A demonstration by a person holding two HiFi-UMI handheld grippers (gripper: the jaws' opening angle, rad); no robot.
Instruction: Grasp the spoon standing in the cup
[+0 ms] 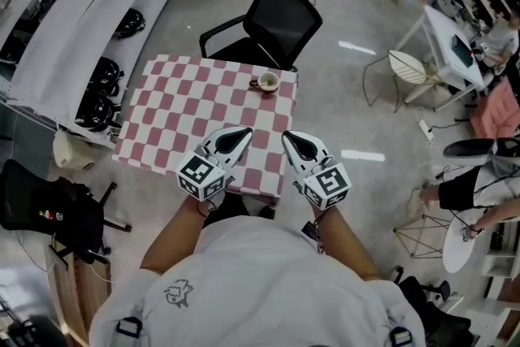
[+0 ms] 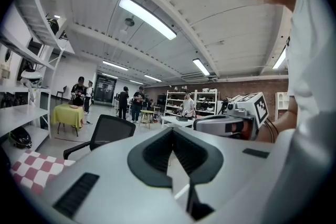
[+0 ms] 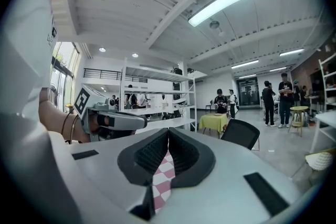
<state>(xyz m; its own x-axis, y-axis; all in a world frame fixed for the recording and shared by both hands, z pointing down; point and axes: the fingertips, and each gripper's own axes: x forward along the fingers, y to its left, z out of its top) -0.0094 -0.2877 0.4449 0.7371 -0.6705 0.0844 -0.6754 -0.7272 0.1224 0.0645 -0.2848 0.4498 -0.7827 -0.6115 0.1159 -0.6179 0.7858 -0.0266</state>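
1. A small round cup [image 1: 268,82] stands near the far right corner of the worktop [image 1: 162,134], just before a black mesh-backed office chair [image 1: 276,16]. Its inside looks pale with a darker rim.
2. The spoon is too small in the head view to tell apart from the cup. A short brownish bit juts out at the cup's left side, and I cannot tell whether it is the spoon or a handle.
3. The worktop is square and covered by a soft cloth [image 1: 187,106] in pink-red and white checks that hangs over the edges.
4. The left gripper [image 1: 242,132] and right gripper [image 1: 288,138] hover side by side over the near edge of the worktop, well apart from the cup. They are smooth grey shells with black ribbed pads, and each carries a cube with square black-and-white markers.
5. Both grippers point roughly level towards the far side of the worktop, with bare forearms reaching out from a white shirt.
6. The left jaws meet at the tips, with nothing between them.
7. The right jaws are likewise pressed together and empty. Only the checked cloth shows through the slit below their tips.
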